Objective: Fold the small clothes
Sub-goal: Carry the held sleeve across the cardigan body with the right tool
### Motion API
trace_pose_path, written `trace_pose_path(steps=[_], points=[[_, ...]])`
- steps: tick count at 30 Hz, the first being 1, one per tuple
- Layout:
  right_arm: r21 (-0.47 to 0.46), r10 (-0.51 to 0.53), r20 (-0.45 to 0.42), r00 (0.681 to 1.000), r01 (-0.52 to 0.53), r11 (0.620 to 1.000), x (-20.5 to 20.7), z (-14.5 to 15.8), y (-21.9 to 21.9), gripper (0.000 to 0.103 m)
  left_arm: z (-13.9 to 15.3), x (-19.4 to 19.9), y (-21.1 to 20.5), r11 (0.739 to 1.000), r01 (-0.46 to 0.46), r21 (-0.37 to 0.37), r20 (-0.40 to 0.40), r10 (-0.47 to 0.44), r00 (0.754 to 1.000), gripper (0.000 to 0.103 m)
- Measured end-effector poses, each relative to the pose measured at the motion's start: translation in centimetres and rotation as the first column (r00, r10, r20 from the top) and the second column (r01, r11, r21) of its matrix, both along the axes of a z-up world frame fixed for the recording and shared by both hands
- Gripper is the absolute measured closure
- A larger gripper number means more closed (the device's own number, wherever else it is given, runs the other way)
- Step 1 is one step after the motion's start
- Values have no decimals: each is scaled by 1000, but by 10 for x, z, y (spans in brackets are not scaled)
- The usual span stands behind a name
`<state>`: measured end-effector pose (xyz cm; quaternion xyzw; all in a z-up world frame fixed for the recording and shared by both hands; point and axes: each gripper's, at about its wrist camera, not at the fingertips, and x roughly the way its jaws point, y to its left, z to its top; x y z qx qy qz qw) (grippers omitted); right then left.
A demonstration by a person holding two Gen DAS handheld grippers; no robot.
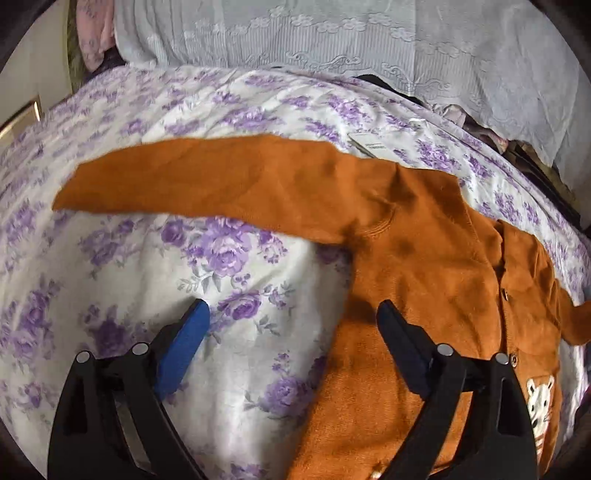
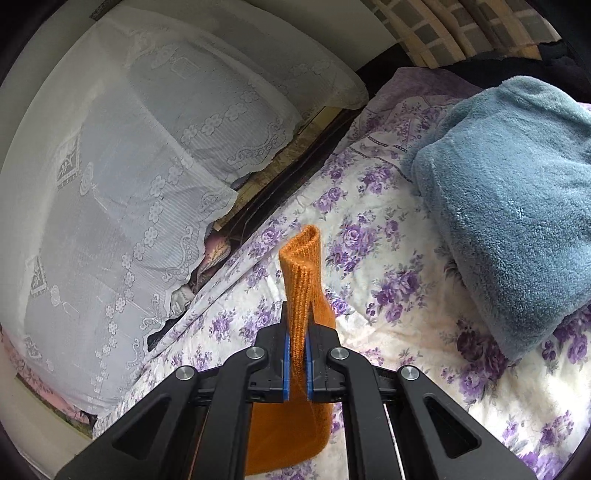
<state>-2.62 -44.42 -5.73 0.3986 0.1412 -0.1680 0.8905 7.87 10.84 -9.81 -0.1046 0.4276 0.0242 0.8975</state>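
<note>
- Floral bedsheet under lace curtain; a blue blanket lies folded at one side.
- Orange cardigan lies face up on the sheet, one sleeve stretched flat.
- Left gripper: jaws wide, empty, over the cardigan's side edge.
- Right gripper: clamped on a ribbed cuff, lifted.
- Risk: pulling the cuff may drag the body askew and wrinkle the fold.
- Containers: none visible.

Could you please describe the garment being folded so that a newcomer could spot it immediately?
On the bedsheet printed with purple flowers lies a small cardigan, one sleeve stretched out sideways. It is the only rust-orange knit there, buttoned down the front with a white tiger patch.
</note>
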Motion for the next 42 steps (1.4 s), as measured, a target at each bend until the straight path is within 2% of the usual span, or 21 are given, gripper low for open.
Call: trace_pose_path(steps=[3,6,11,15,30,42], points=[[-39,15,-10,1000,-15,999,0,7,10,97,3,0,-19,996,43,73,30,-45,999,11],[-49,39,-18,999,-40,998,4,13,21,97,-2,4,-35,988,94,121,-7,-94,996,10],[-84,68,-49,996,-72,994,15,23,45,97,-6,8,-29,993,91,69,-25,-90,996,5],[-81,98,-60,993,-103,991,25,27,64,97,-8,10,-36,990,98,102,-36,-94,995,5],[-138,209,-103,973,-222,965,63,49,137,97,-9,14,-36,990,95,101,-45,-91,995,4],[-166,331,-133,934,-350,922,97,57,214,97,-8,15,-36,990,96,99,-46,-92,995,4]])
